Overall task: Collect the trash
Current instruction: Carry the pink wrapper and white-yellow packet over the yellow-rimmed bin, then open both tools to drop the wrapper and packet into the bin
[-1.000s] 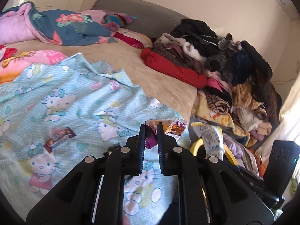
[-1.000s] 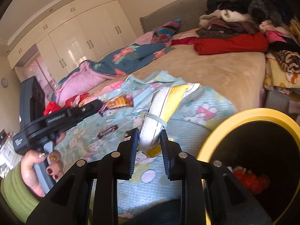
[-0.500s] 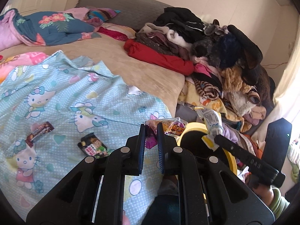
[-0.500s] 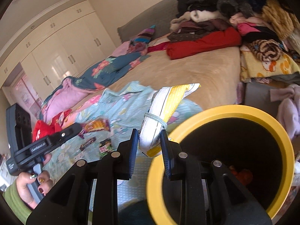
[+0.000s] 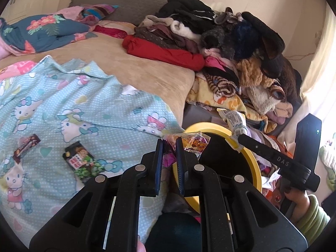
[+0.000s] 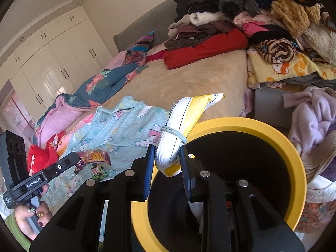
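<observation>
at the left of the left wrist view, two flat snack wrappers (image 5: 27,147) (image 5: 83,161) lie on the hello kitty sheet (image 5: 88,109), uncollected. at centre the left gripper (image 5: 169,147) has its jaws clamped on a crinkled orange-purple wrapper (image 5: 189,141), held at the yellow bin (image 5: 257,168) rim, likely for dropping. at right, the right gripper (image 6: 167,159) pinches a folded yellow-white packet (image 6: 184,121), rubber-banded, above the bin mouth.
</observation>
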### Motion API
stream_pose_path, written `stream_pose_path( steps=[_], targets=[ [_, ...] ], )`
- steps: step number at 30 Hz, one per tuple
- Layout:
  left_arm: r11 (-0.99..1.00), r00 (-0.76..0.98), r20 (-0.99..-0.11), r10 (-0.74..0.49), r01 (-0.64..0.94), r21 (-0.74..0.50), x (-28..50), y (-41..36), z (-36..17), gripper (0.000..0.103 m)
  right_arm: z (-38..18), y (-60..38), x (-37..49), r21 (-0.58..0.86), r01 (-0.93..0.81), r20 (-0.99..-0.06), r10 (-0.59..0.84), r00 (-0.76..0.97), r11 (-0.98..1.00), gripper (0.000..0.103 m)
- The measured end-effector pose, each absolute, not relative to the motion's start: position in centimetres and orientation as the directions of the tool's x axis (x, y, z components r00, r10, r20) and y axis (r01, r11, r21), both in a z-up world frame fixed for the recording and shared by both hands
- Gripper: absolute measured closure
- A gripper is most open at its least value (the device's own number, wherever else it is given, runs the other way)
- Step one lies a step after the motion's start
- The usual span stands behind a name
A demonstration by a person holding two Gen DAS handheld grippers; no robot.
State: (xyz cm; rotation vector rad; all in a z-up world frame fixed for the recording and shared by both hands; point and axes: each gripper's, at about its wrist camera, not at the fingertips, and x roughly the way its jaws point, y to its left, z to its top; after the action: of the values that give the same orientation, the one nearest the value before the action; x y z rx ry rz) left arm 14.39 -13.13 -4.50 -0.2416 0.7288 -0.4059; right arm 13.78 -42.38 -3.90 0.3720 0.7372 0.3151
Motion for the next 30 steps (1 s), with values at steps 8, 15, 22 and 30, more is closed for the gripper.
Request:
stream_pose_path(
  steps=[8,15,22,30],
  targets=[
    [0.888,0.64,-0.615,-0.461,0.321,-0.33,14.5,-16.5,-5.1,0.095,-4.1,-44.3,12.9,0.42,-0.122,-0.614,0.381,0.691,0.899,0.079],
    [0.884,0.62,-0.632,-0.466,0.35,-0.308,14.6,-18.6,-5.7,0.095,-4.6,-45.9,12.2,0.408,-0.098,-0.65,0.364,0.667,0.908,0.079],
    [0.884,0.604,-0.648,-0.463,0.365,-0.292,15.1,-20.2,-6.2,0.095,-4.6,-46.5,11.6,0.368,-0.101,-0.667,0.338,0.664,0.924,0.079],
    [0.884,0.593,-0.66,-0.461,0.376,-0.279,16.2,-21.7,-6.5,0.095,-5.1,-46.4,11.8,0.358,-0.114,-0.683,0.343,0.645,0.927,0.079]
  ],
)
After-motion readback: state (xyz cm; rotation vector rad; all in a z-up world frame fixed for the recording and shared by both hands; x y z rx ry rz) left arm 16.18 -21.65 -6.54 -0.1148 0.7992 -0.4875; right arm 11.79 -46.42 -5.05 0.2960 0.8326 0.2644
